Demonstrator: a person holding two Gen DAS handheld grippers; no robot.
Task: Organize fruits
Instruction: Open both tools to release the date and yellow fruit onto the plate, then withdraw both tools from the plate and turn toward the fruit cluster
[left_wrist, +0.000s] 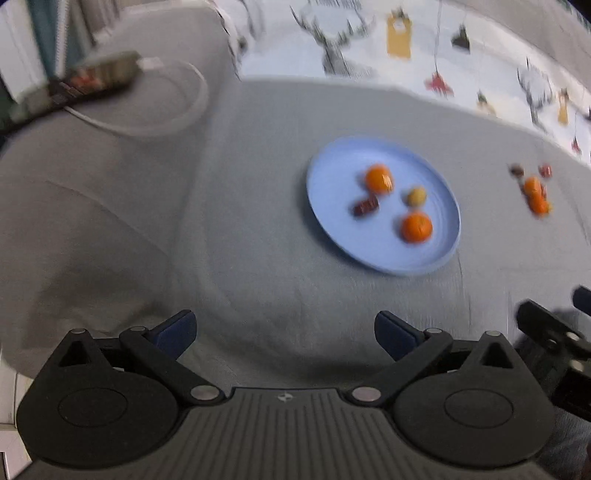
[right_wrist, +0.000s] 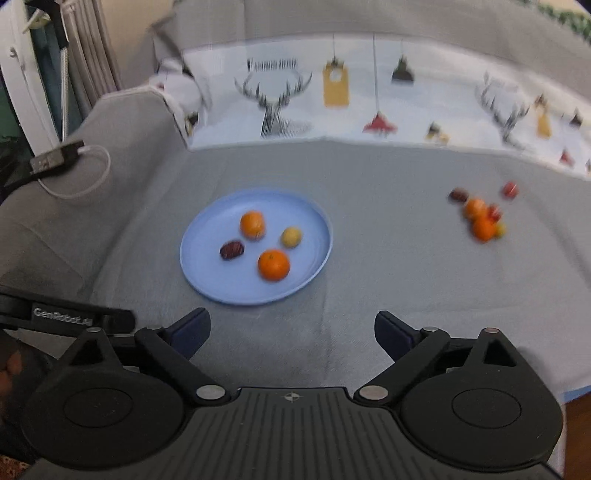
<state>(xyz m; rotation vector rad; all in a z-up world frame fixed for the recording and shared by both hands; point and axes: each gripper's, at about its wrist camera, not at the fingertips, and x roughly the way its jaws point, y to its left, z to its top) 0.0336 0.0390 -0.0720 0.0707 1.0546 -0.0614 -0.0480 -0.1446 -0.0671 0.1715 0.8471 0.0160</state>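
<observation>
Both the left gripper (left_wrist: 284, 334) and right gripper (right_wrist: 291, 334) are held above the grey cloth (right_wrist: 369, 325), jaws spread and empty — two oranges (right_wrist: 273, 264), a date and a yellowish fruit are seen on the blue plate (right_wrist: 207, 266), more fruit piled well to its right.

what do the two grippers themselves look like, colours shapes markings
Both look alike: matte black plastic, with a ribbed grey-black centre plate bearing a small compass-like emblem, two round black discs at the sides, and black linkage arms with silver pivot pins. The left gripper and right gripper each end in dark blue finger pads. White lettering that seems to read GenRobot.AI marks the left unit's side in the right wrist view.
</observation>
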